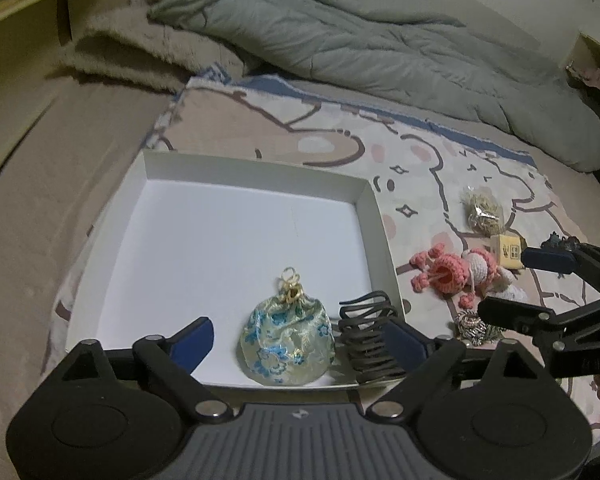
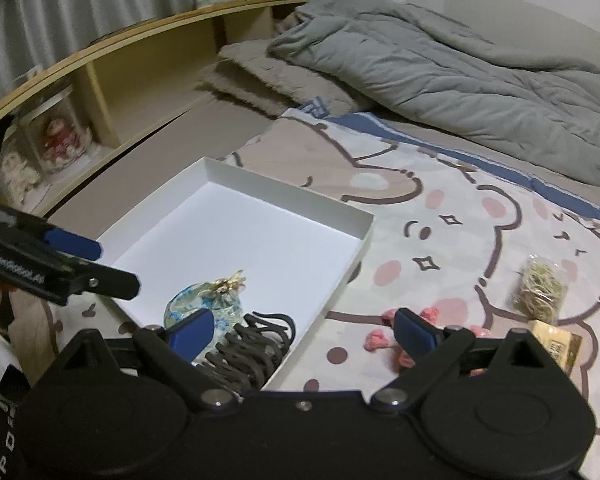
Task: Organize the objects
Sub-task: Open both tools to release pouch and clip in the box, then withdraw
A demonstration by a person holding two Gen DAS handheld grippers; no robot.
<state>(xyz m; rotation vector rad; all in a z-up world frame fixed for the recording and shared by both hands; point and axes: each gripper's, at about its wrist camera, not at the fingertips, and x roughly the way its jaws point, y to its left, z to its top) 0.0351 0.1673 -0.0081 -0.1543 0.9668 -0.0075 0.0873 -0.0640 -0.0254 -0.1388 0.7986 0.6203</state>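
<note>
From the left wrist camera I see my left gripper [image 1: 298, 338] with its jaws spread wide and nothing between the pads. Just beyond it, in the near right corner of the white box [image 1: 374, 216], sit a brocade drawstring pouch [image 1: 288, 344] and a dark claw hair clip [image 1: 366, 340], close beside each other. On the cartoon blanket [image 1: 420, 168] to the right of the box wait a pink crochet doll [image 1: 456, 274], a mahjong tile [image 1: 508, 250], a bag of rubber bands [image 1: 482, 212] and a small metallic thing I cannot identify.

From the right wrist camera, my right gripper [image 2: 304, 334] also has its jaws spread and empty, and it hangs over the near wall of the box. The doll [image 2: 404, 340] is mostly hidden behind the right finger.

I judge the risk is here: both grippers work close together, so they may collide, and a low finger could catch the thin box wall and shift the box.
</note>
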